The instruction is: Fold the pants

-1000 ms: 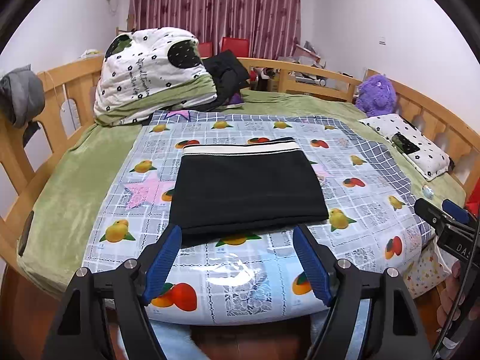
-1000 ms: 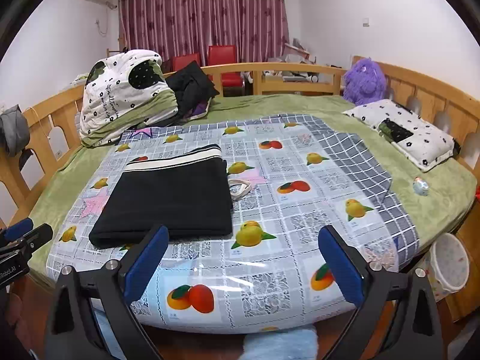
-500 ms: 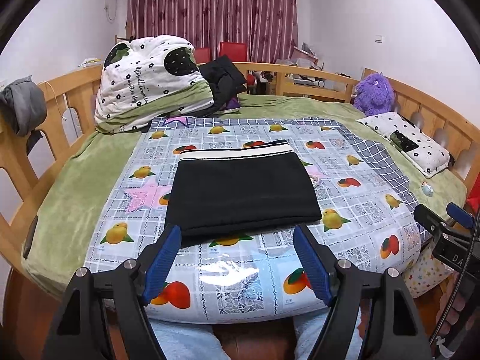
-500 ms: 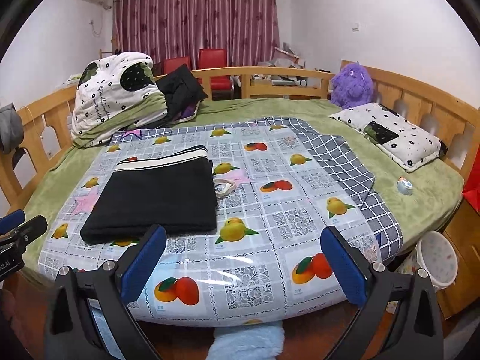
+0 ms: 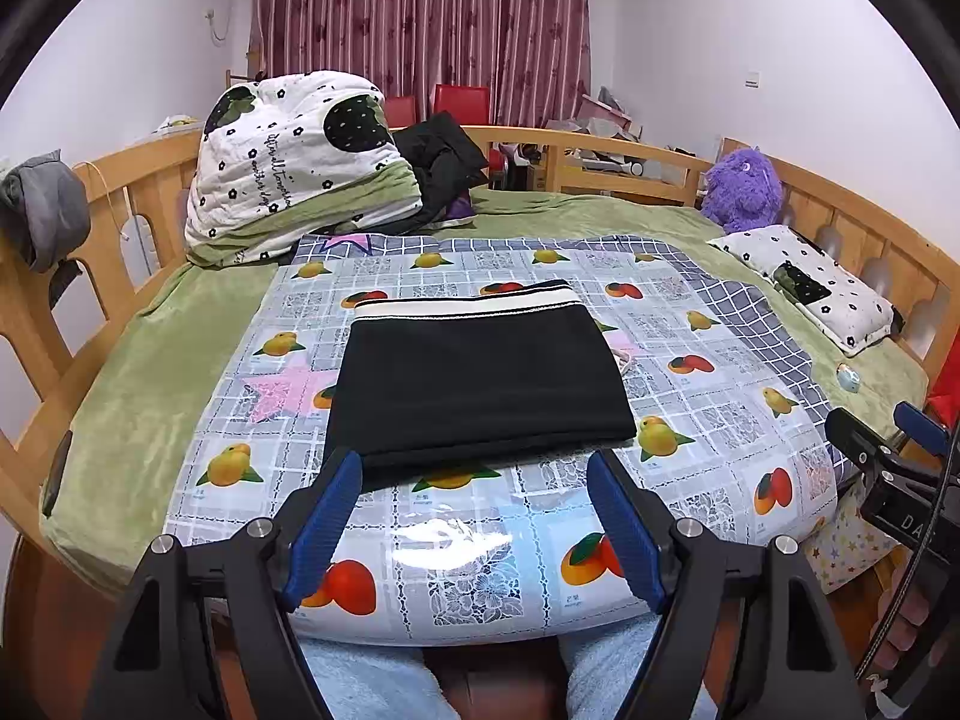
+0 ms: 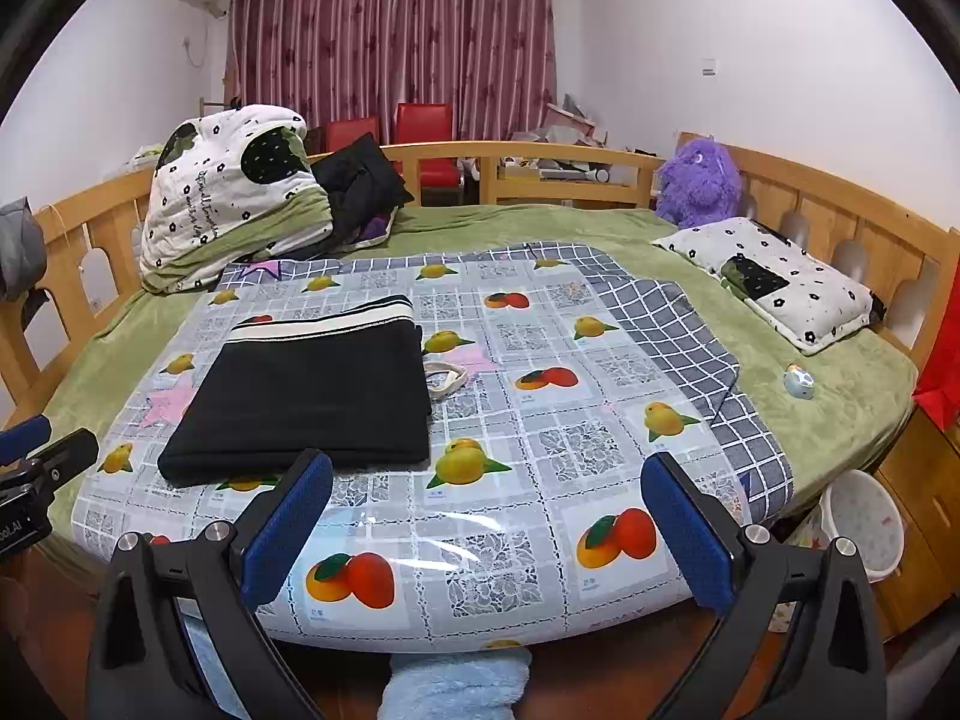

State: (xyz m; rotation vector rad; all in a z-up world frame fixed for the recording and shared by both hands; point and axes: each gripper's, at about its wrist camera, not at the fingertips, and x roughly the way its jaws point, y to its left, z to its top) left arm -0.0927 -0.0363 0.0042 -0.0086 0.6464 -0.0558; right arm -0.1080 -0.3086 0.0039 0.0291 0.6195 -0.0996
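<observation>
On the mat (image 5: 690, 420) near its front edge, the pants (image 5: 480, 384) lie folded; both grippers (image 5: 474, 516) (image 6: 486, 522) hang released, empty. Any careless nudge could skew the fold.

Purple plush toy (image 6: 698, 183) beside spotted pillow (image 6: 774, 288); folded quilt (image 6: 231, 198) perhaps.

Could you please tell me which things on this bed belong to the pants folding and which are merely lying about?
Job in hand:
folded black pants
fruit-print mat
left claw, open
right claw, open

Lying about:
purple plush toy
rolled quilt
pillow
</observation>
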